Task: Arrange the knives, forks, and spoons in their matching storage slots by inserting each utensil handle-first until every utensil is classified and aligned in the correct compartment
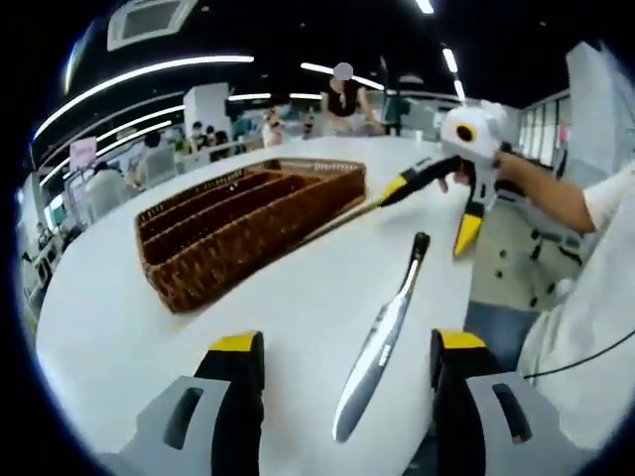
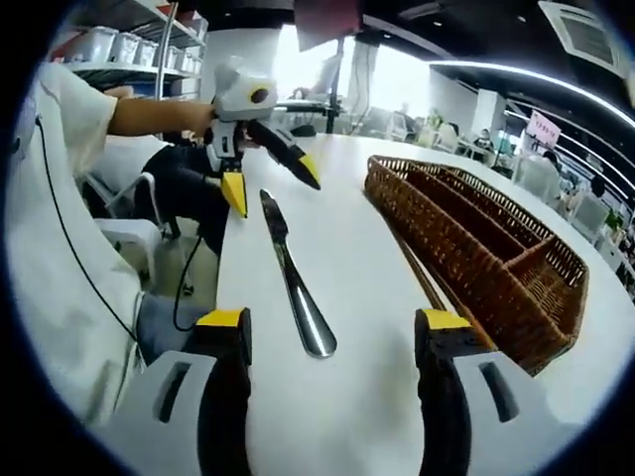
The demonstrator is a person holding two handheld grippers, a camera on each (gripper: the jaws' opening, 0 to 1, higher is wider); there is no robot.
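A silver table knife point(image 1: 382, 332) lies on the white table point(image 1: 129, 327), in line with the gap of my open left gripper point(image 1: 349, 342). Left of it stands a brown wicker tray point(image 1: 248, 260) with long slots that look empty. My right gripper point(image 1: 432, 210) hangs open beyond the knife, one yellow tip at the end of a thin brown stick point(image 1: 337, 223) lying beside the tray. In the right gripper view, the knife point(image 2: 293, 278) runs away from my open right gripper point(image 2: 332, 322) toward the left gripper point(image 2: 271, 185). The tray point(image 2: 437, 238) and stick point(image 2: 422, 276) lie to the right.
The table edge point(image 1: 466, 297) runs close on the knife's right, where the person's legs and a chair point(image 2: 129, 233) stand. Other people sit at tables point(image 1: 198, 139) far behind the tray. Shelves with bins point(image 2: 109, 45) stand behind the person.
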